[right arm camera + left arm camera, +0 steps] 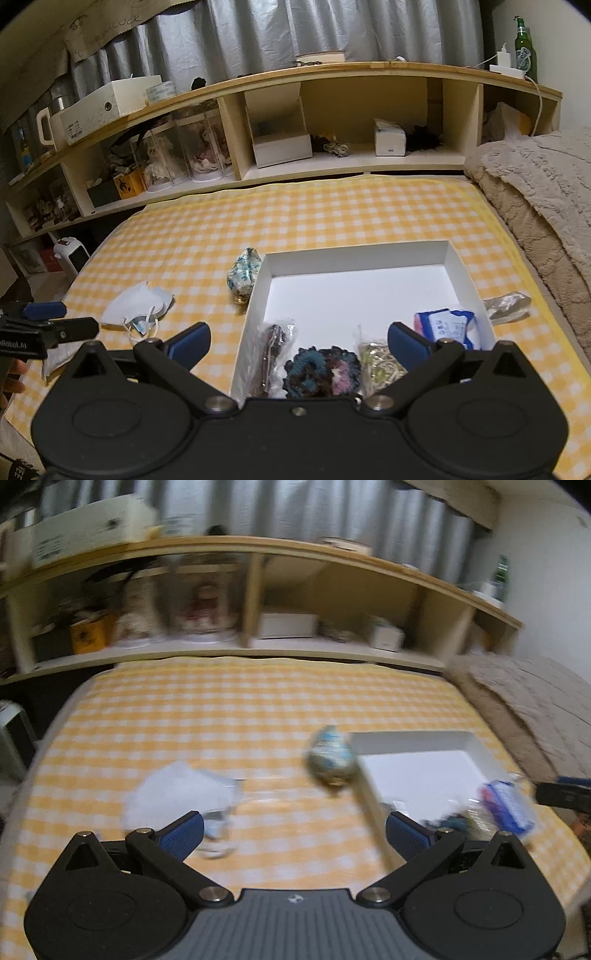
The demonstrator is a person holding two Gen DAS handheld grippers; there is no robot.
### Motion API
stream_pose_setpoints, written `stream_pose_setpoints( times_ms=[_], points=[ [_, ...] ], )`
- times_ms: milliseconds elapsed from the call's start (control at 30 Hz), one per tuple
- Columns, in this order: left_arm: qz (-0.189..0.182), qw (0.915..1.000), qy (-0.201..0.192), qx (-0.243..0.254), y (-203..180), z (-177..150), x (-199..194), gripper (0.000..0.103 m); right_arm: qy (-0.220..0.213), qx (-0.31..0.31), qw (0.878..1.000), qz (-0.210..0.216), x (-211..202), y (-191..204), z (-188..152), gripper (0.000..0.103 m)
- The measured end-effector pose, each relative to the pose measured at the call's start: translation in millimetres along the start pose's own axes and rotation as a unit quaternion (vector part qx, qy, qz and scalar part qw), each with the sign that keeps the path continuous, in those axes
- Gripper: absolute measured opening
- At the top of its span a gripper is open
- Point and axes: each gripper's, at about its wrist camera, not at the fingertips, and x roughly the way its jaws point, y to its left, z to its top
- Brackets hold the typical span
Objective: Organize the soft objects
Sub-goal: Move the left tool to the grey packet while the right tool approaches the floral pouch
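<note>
Right wrist view puts my right gripper point(297, 341) over the near end of the white tray point(456, 258), fingers spread wide with nothing between them. Inside the tray, along its near wall, I see a dark bagged item point(273, 339), a crocheted scrunchie point(321, 369), a bag of pale strands point(376, 363) and a blue-and-white packet point(448, 325) against the right wall; the far half of the tray floor is bare. A blue-patterned pouch point(243, 275) sits on the yellow checked cloth point(332, 214), touching the tray's left wall near its far corner. The white face mask point(138, 302) lies well to the left, with open cloth between it and the pouch. A crumpled clear wrapper point(508, 302) rests just outside the tray's right wall, near the beige blanket point(546, 192).

My left gripper point(293, 830) hangs above the cloth between the mask point(177, 790) and the tray's left wall point(373, 808), also spread and holding nothing. That view is blurred. The cloth beyond runs clear up to the shelf point(332, 166) edge.
</note>
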Motion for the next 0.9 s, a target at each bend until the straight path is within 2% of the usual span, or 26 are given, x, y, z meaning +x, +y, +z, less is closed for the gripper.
stream_pose_setpoints(
  times_ms=[200,400,533,800,900],
  points=[
    [0.055,0.9976,0.001,-0.043,66.0,-2.6,12.7,0.103,-0.01,0.003,1.0,0.024,19.7,14.4,-0.6,0.103],
    [0.085,0.9936,0.026,-0.07,125.1,-0.7,29.6,0.103,-0.035,-0.021,0.999,0.035,40.2,32.8,2.2,0.103],
    [0.108,0.9902,0.038,-0.081,157.6,-3.1,41.4,0.103,-0.047,-0.014,0.997,0.056,60.2,42.3,8.3,0.103],
    [0.151,0.9801,0.077,-0.103,220.1,-20.5,61.1,0.103,-0.073,-0.04,0.996,0.04,105.2,61.3,14.4,0.103],
    [0.15,0.9765,0.088,-0.127,238.3,-27.4,64.9,0.103,-0.082,-0.057,0.994,0.039,120.8,67.2,17.7,0.103]
  ],
)
